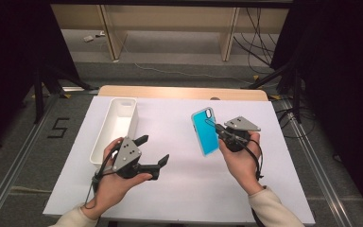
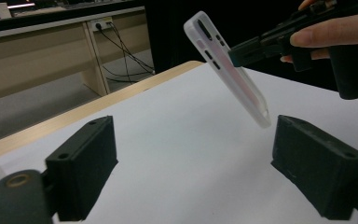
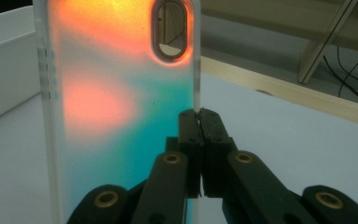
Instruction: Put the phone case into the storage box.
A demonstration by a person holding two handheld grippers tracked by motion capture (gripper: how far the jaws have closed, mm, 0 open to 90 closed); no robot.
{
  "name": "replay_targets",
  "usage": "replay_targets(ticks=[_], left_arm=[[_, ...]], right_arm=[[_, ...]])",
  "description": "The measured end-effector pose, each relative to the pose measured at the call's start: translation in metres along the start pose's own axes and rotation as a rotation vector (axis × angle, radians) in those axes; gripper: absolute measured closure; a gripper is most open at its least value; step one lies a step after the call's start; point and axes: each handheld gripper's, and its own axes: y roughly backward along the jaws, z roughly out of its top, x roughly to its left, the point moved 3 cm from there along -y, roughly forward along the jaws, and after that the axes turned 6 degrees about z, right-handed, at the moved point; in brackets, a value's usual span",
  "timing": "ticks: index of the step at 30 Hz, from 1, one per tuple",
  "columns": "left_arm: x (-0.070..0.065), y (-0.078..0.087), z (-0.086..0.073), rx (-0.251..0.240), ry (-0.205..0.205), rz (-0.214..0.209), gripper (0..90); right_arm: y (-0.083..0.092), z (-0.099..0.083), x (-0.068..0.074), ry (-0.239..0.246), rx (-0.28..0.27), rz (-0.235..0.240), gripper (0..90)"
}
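The right gripper (image 1: pixel 223 134) has the phone case (image 1: pixel 204 131) up off the surface (image 1: pixel 179 189), jaws pinched together on one long edge of it, and that is a thin hold. From the right gripper view the case (image 3: pixel 121 107) stands upright with only its side rim caught between the pads, so most of its body hangs out to one side of the bite. My worry: any twist of that hand and the case could pivot or slip free and clatter down.

To the left of the case, the left gripper (image 1: pixel 152 152) waits with its jaws apart and nothing between them. In the left gripper view the case (image 2: pixel 226 67) hangs tilted, its low corner just above the far jaw. If this gripper comes in to take over, it could knock that corner before it closes, and a nudge there would lever the case out of the narrow pinch.

The white bin (image 1: pixel 116 127) sits farther left of the case, well apart, so a drop here lands on bare surface rather than in it.
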Motion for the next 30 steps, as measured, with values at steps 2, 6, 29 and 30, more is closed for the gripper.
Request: replay_targets(ticks=[2, 6, 29, 30], left_arm=[[-0.004, -0.004, 0.002, 0.005, 0.001, -0.005, 15.1], [-0.01, -0.011, 0.006, 0.013, -0.005, -0.012, 16.2], [-0.025, -0.051, 0.017, 0.021, -0.039, 0.009, 35.8], [-0.025, -0.052, 0.017, 0.022, -0.042, 0.014, 36.5]], right_arm=[[-0.001, 0.0, 0.003, 0.002, -0.004, -0.002, 89.3], [-0.002, 0.001, 0.008, 0.011, -0.004, 0.009, 89.3], [-0.008, 0.007, 0.027, 0.028, -0.036, 0.012, 89.2], [-0.009, 0.006, 0.029, 0.012, -0.033, 0.026, 89.2]])
